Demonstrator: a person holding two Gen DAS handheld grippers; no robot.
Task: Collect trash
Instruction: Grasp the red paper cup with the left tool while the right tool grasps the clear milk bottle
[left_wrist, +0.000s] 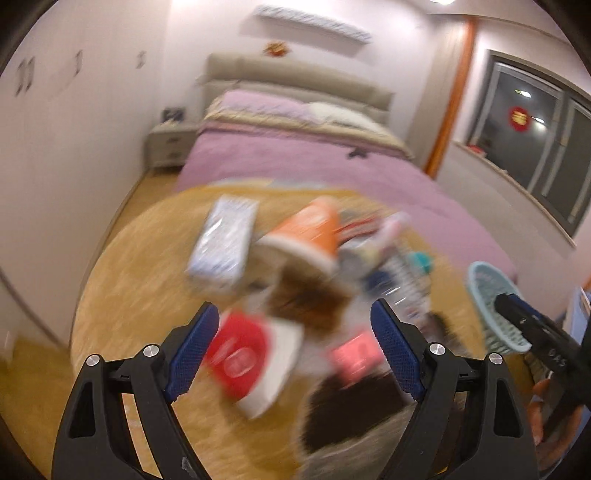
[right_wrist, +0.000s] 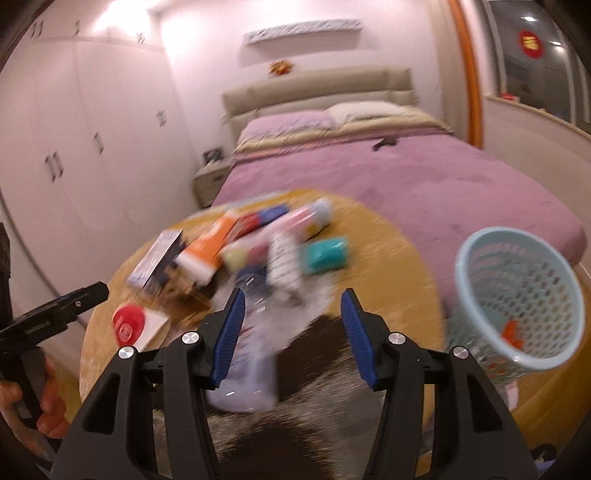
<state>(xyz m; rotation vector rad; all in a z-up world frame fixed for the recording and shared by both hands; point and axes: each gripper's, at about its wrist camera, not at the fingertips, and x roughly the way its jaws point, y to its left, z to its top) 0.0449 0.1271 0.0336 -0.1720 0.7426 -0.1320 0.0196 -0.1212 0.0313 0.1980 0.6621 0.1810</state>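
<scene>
Left claw (left_wrist: 291, 354), right claw (right_wrist: 291, 332): black frames, blue ribbed pads, silver screws.

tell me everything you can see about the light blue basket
The light blue basket looks like plastic, round, with a smooth thick rim and mesh-perforated walls. It tilts with its mouth toward the right wrist camera, at the right edge of the round table near the purple bed. Something small and orange lies inside. Neither gripper touches it.
</scene>
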